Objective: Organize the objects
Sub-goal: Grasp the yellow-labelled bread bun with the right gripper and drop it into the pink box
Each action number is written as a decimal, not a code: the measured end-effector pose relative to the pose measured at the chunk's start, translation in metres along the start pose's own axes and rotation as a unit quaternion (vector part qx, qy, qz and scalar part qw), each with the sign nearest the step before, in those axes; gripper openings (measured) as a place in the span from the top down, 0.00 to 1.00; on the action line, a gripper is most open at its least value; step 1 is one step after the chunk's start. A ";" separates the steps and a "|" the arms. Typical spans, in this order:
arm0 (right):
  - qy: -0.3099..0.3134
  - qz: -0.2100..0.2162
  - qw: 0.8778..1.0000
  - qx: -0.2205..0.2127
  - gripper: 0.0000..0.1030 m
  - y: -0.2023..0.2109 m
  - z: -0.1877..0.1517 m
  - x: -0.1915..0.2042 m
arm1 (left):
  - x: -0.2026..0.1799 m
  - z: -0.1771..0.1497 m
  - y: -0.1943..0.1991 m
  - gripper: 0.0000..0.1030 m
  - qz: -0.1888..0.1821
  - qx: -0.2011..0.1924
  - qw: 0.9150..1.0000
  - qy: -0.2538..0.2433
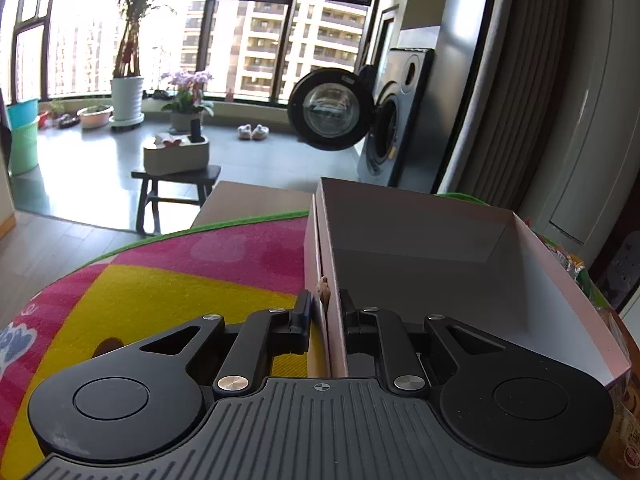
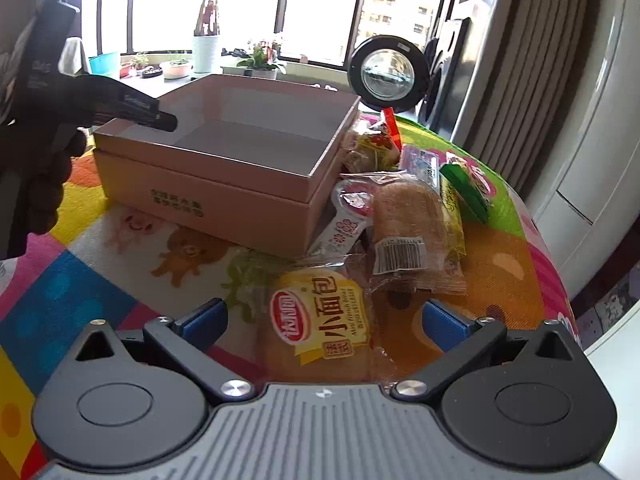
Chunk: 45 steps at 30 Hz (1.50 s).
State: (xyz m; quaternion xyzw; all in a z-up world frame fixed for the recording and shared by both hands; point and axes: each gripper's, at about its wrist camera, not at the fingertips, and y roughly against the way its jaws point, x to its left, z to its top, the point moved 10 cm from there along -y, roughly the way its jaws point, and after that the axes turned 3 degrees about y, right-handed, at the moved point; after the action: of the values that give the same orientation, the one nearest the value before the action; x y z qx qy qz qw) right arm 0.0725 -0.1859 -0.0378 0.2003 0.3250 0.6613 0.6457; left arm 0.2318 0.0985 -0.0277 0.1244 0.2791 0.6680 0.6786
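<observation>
So the left gripper (image 1: 326,316) has its fingers pinched onto the near side wall of the pink cardboard box (image 1: 420,240), one finger outside and one inside. The box is open and looks empty. From the right wrist view you get what the left one hides: that same left gripper (image 2: 160,118) is clamped on the box's (image 2: 224,184) far-left rim, with a dark gloved hand (image 2: 44,168) behind it, and there's a whole heap of wrapped snacks just right of the box. The right gripper (image 2: 324,320) has its fingers spread wide, hovering over a yellow-label bread pack (image 2: 320,320) that sits between them, not touching as far as I can tell. Past it lies a longer bread pack with a barcode (image 2: 408,232).

Everything sits on a round worktop covered with a bright cartoon mat (image 2: 100,280). Further off there's a washing machine with its door open (image 1: 332,110), potted plants by big windows (image 1: 128,92), and a dark stool (image 1: 176,192).
</observation>
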 end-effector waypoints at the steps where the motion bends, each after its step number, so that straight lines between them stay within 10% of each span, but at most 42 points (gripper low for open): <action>1: -0.010 0.002 1.000 0.005 0.00 -0.002 0.000 -0.002 | 0.000 0.000 0.000 0.85 0.000 -0.002 1.000 -0.001; 11: -0.024 0.030 0.998 0.055 0.48 0.015 -0.001 0.011 | 0.004 0.000 0.003 0.85 -0.006 -0.010 1.000 0.013; 22: -0.069 0.081 0.994 -0.014 0.48 0.080 0.110 0.021 | 0.011 -0.001 0.003 0.85 -0.014 -0.001 0.999 0.046; 30: -0.123 0.083 0.989 -0.023 0.48 -0.018 0.201 0.050 | 0.011 -0.001 0.004 0.85 -0.013 -0.002 0.999 0.052; 36: -0.110 0.096 0.989 0.005 0.42 -0.074 0.205 0.074 | 0.011 -0.002 0.003 0.85 -0.016 -0.005 0.999 0.049; 45: -0.094 0.019 0.993 -0.067 0.15 0.004 0.172 -0.008 | 0.011 -0.001 0.003 0.85 -0.016 -0.005 0.999 0.050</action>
State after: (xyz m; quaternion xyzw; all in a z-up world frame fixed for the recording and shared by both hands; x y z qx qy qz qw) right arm 0.1876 -0.1637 0.0880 0.2243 0.2135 0.6721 0.6726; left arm 0.2281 0.1089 -0.0293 0.0832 0.3112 0.6636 0.6752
